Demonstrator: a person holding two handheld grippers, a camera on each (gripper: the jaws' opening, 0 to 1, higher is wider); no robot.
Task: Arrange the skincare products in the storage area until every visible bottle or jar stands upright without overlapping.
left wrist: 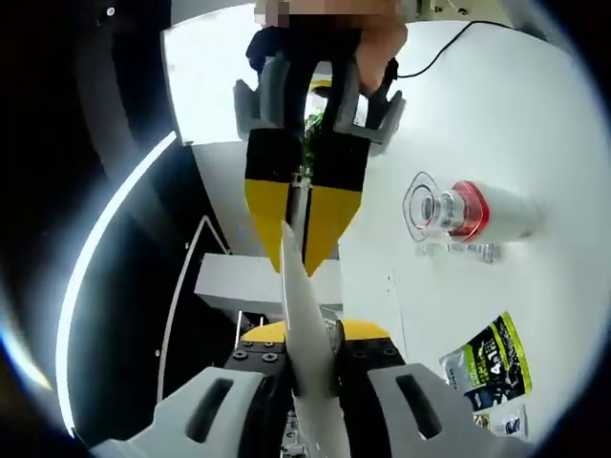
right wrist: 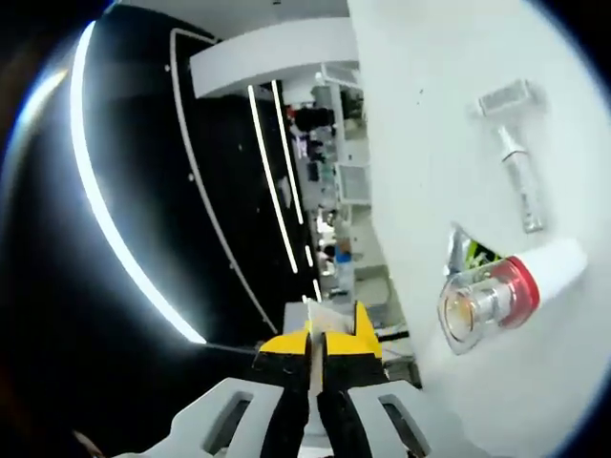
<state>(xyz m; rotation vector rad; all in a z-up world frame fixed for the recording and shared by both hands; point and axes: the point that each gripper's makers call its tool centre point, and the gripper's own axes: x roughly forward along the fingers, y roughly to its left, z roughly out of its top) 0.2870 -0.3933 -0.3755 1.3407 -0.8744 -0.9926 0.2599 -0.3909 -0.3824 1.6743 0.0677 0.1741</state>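
A thin white tube (left wrist: 304, 315), seen edge-on, is held between both grippers above the white table (left wrist: 535, 114). My left gripper (left wrist: 315, 334) is shut on its lower part. My right gripper (left wrist: 305, 250) reaches in from the top, its yellow jaws shut on the tube's tip. In the right gripper view the right gripper (right wrist: 318, 332) pinches that white tube (right wrist: 316, 324). A white bottle (left wrist: 477, 212) with a red band and a clear cap lies on its side on the table. That same bottle (right wrist: 520, 286) lies to the right of my jaws.
A slim silver vial (right wrist: 520, 186) with a clear square cap lies flat on the white table (right wrist: 430, 114). A green and black sachet (left wrist: 492, 363) lies near the bottle, with a clear plastic piece (left wrist: 458, 251) beside it. A person's hand (left wrist: 377, 48) holds the right gripper. Dark room lies beyond the table edge.
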